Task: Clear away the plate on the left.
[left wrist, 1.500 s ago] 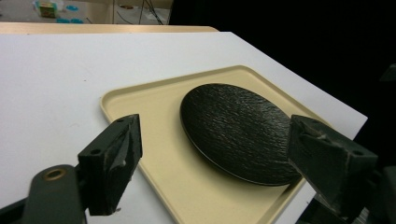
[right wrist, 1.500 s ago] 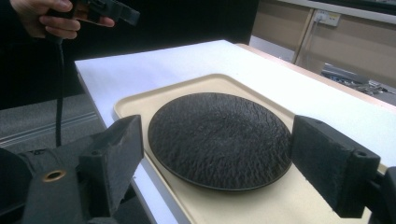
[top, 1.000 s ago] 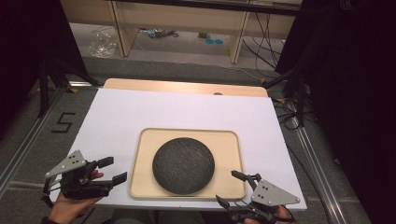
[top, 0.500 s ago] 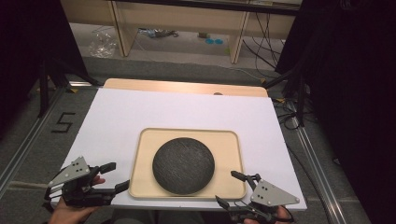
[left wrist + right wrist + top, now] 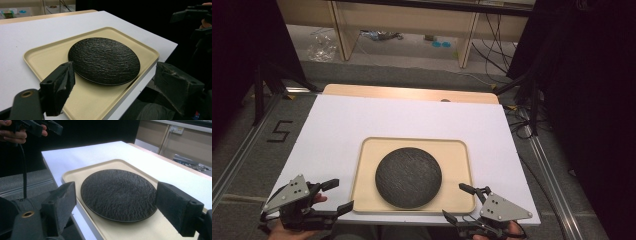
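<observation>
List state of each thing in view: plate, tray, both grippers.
black plate: flat on the tray, empty, untouched
tray: flat on the white table, near its front edge
left gripper: open, holding nothing, off the tray's left corner
right gripper: open, holding nothing, off the tray's right corner

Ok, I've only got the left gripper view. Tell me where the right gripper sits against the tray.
Observer: In the high view, the right gripper hovers just off the near right corner of the tray.
Operator: Give me its jaws.
Observer: Wide open. In the right gripper view they frame the black plate and hold nothing.
Operator: Now place my left gripper.
Observer: The left gripper is off the tray's near left corner, at the white table edge.
</observation>
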Action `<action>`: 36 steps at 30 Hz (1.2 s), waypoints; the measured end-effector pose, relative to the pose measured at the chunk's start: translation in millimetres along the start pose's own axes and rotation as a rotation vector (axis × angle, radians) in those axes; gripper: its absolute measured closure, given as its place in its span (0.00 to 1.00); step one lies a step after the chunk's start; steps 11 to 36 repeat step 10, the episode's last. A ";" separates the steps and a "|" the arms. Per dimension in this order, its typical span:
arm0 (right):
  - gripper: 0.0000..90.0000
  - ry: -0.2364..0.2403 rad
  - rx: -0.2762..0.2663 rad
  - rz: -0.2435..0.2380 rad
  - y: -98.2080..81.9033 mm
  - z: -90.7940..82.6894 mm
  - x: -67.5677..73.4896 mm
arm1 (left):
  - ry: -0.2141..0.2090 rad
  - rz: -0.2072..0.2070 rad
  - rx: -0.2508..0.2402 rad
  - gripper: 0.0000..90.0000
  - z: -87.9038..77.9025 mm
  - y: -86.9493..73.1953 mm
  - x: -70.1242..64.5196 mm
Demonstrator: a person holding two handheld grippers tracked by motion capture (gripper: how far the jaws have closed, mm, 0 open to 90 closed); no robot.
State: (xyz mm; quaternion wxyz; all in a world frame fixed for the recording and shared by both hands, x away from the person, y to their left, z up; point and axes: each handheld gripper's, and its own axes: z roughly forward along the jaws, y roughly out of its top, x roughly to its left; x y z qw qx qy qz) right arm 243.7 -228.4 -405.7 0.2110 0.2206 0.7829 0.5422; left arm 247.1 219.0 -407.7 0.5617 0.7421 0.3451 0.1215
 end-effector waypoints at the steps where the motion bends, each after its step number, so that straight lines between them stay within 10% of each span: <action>1: 0.21 -0.001 -0.001 0.000 0.4 -0.4 0.1 | 0.013 -0.011 0.007 0.18 -0.4 -0.2 -0.7; 36: 0.21 0.001 0.000 -0.001 0.1 0.2 0.0 | -0.005 -0.027 -0.020 0.14 -1.4 -0.2 2.7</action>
